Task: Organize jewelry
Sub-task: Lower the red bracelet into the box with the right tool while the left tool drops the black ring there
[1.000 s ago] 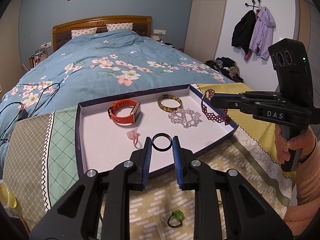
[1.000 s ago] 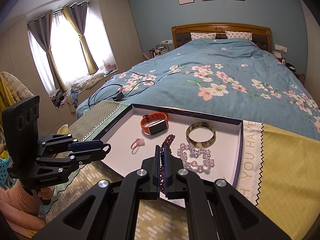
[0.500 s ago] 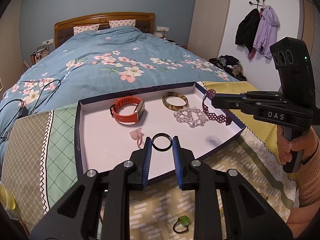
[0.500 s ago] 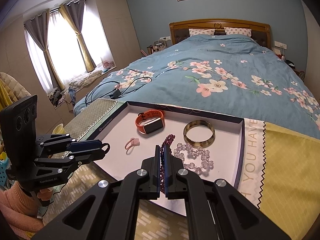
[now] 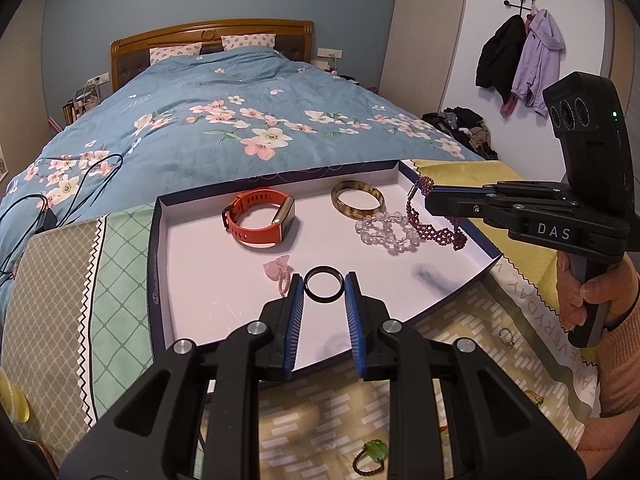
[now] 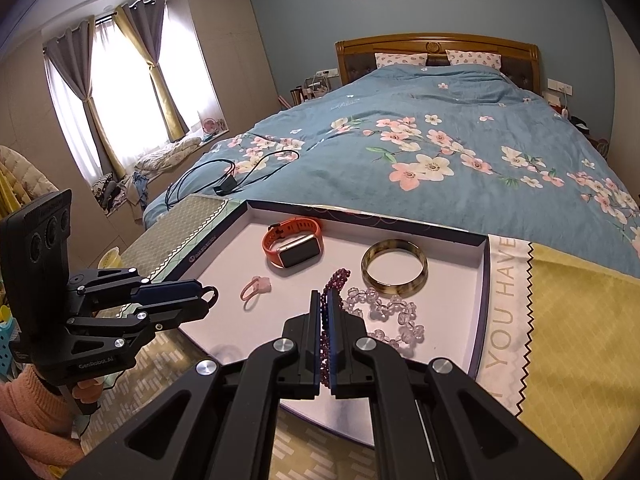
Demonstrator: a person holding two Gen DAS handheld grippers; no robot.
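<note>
A shallow white tray with a dark rim (image 5: 154, 264) (image 6: 482, 300) holds an orange watch (image 5: 256, 222) (image 6: 294, 242), a brown bangle (image 5: 358, 200) (image 6: 394, 266), a clear bead bracelet (image 5: 386, 232) (image 6: 394, 314) and a pink ring (image 5: 278, 274) (image 6: 256, 286). My left gripper (image 5: 323, 286) (image 6: 210, 294) is shut on a black ring (image 5: 323, 285), held over the tray's front. My right gripper (image 6: 324, 300) (image 5: 430, 198) is shut on a purple bead bracelet (image 5: 434, 232) (image 6: 338, 280) that hangs onto the tray's right side.
The tray lies on patterned cloths at the foot of a blue floral bed (image 5: 224, 120). A green ring (image 5: 372, 454), a small silver ring (image 5: 506, 336) and a yellowish piece (image 5: 534, 396) lie on the cloth in front of the tray. Black cables (image 5: 48, 208) lie on the bed.
Both grippers have shifted slightly forward over the tray, each still holding its piece. The purple bracelet now drapes lower onto the tray by the clear beads.
</note>
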